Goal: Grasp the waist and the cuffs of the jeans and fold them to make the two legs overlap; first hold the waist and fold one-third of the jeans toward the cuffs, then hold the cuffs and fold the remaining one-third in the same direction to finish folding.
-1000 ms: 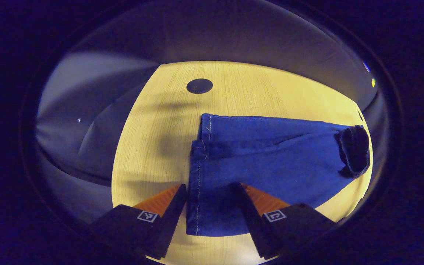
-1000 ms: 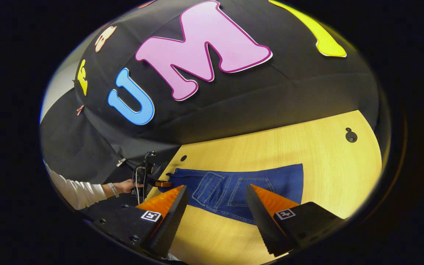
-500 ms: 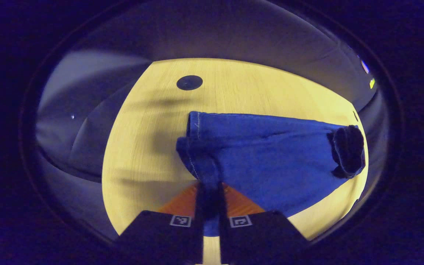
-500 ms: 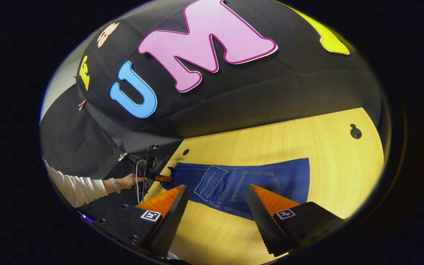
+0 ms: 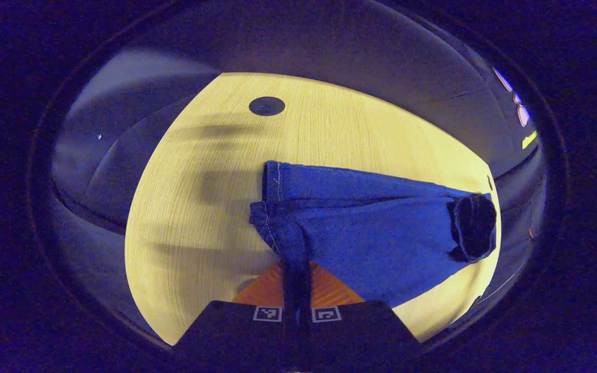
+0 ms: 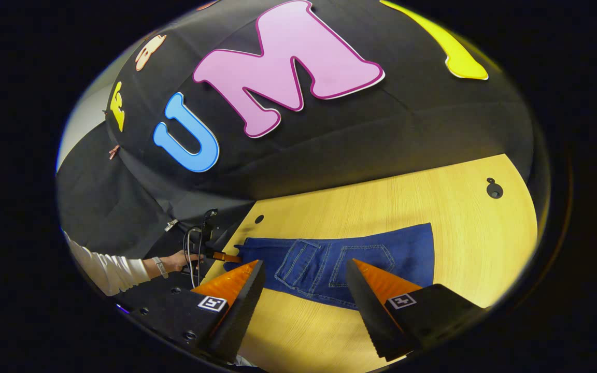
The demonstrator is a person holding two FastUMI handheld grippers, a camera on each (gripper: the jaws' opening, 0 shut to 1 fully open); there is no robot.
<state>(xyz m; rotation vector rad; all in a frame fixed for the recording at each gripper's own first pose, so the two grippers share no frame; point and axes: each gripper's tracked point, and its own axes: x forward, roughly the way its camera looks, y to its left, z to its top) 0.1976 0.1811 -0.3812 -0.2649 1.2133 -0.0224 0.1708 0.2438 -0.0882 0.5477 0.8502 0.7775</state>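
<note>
The jeans lie flat on the counter, running from the cuffs near my left claw out to the dark rolled end at about three o'clock in the left gripper view. In the right gripper view the same jeans sit low in the middle, back pockets up, so I judge that the legs already overlap.

My left claw is pinched tight on the near corner of the cuffs; the denim bunches and rises into the jaws at six o'clock. From the right gripper view I see that left claw at nine o'clock, a hand behind it.

My right claw hangs wide, both fingers well above the cloth, gripping nothing. It points at the pocket end, not at the cuffs.

To do this step well, I think one pinch is too little: a single corner lifted will drag the hem askew. I'd want the right claw on the far cuff corner, around eleven o'clock from the left claw's grip in the left gripper view, then both rising level and travelling together. Keep the lift low so the layers do not slide apart, and lay the hem down square.
</note>
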